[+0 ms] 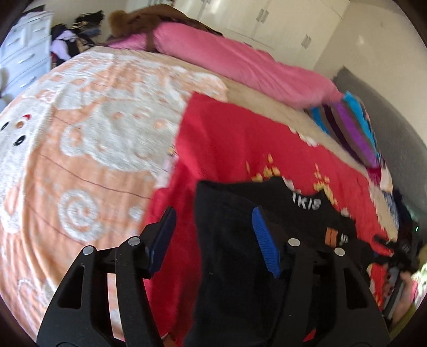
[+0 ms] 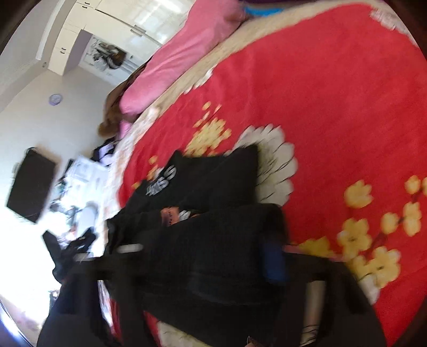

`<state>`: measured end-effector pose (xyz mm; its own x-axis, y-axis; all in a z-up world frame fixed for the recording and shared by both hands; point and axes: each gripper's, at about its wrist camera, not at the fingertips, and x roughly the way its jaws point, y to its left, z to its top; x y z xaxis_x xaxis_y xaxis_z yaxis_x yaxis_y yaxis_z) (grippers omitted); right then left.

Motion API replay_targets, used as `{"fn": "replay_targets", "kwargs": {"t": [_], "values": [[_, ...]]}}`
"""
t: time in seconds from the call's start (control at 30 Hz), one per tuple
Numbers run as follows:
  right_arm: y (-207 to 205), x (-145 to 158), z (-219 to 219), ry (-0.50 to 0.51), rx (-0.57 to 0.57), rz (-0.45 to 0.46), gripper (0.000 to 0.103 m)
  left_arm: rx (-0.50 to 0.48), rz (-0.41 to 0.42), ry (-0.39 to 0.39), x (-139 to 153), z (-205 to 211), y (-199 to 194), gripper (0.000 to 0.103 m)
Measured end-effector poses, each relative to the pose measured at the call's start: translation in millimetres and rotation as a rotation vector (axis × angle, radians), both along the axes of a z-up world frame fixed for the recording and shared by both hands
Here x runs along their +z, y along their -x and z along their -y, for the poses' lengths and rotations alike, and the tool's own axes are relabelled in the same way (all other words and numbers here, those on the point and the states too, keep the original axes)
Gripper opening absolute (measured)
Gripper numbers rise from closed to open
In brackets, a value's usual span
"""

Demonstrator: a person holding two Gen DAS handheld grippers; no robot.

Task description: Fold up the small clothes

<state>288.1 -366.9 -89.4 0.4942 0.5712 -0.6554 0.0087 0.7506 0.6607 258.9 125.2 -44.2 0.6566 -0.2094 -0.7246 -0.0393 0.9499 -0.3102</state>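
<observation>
A small black garment [image 1: 234, 240] with white lettering and an orange patch lies on a red flowered blanket [image 1: 229, 138]. My left gripper [image 1: 213, 235] is open above it, its blue-padded fingers [image 1: 264, 240] wide apart over the garment's left part. In the right wrist view the same black garment [image 2: 213, 186] lies bunched on the red blanket [image 2: 333, 106]. My right gripper [image 2: 210, 256] is blurred and black cloth covers the space between its fingers; one blue pad [image 2: 275, 261] shows at the right. I cannot tell whether it grips the cloth.
An orange and white patterned blanket [image 1: 80, 160] covers the bed's left part. A pink quilt [image 1: 226, 58] lies along the far side, a striped cloth [image 1: 352, 125] at the right. A white drawer unit [image 1: 24, 53] and wardrobes [image 1: 280, 21] stand behind.
</observation>
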Motion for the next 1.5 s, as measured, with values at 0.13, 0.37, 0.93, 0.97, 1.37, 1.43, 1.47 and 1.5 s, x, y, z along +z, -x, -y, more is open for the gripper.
{"fn": "replay_targets", "kwargs": {"t": [0.13, 0.37, 0.93, 0.97, 1.37, 1.43, 1.47, 1.5], "values": [[7.4, 13.7, 23.0, 0.029, -0.048, -0.006, 0.096, -0.048, -0.049, -0.025, -16.9, 17.4, -6.1, 0.053], [38.3, 35.2, 11.7, 0.146, 0.102, 0.002, 0.096, -0.079, -0.071, -0.049, -27.2, 33.2, -11.3, 0.035], [-19.5, 21.5, 29.7, -0.227, -0.180, 0.106, 0.018, -0.048, -0.020, -0.059, -14.2, 27.6, -9.0, 0.005], [-21.9, 17.4, 34.3, -0.220, -0.206, 0.108, 0.041, -0.038, -0.017, -0.057, -14.9, 25.5, -9.4, 0.005], [-23.9, 28.6, -22.2, 0.333, 0.032, 0.181, 0.069, -0.030, 0.006, -0.009, -14.3, 20.0, -9.8, 0.005], [-25.3, 18.0, -37.2, 0.436, 0.071, 0.182, 0.069, -0.038, 0.006, -0.018, -14.8, 21.9, -9.5, 0.005], [-24.2, 12.7, -42.5, 0.477, 0.088, 0.179, 0.069, -0.040, 0.005, -0.022, -15.3, 23.0, -9.7, 0.005], [-25.0, 5.0, -47.6, 0.509, 0.106, 0.171, 0.068, -0.042, 0.004, -0.023, -15.7, 23.8, -10.0, 0.005]]}}
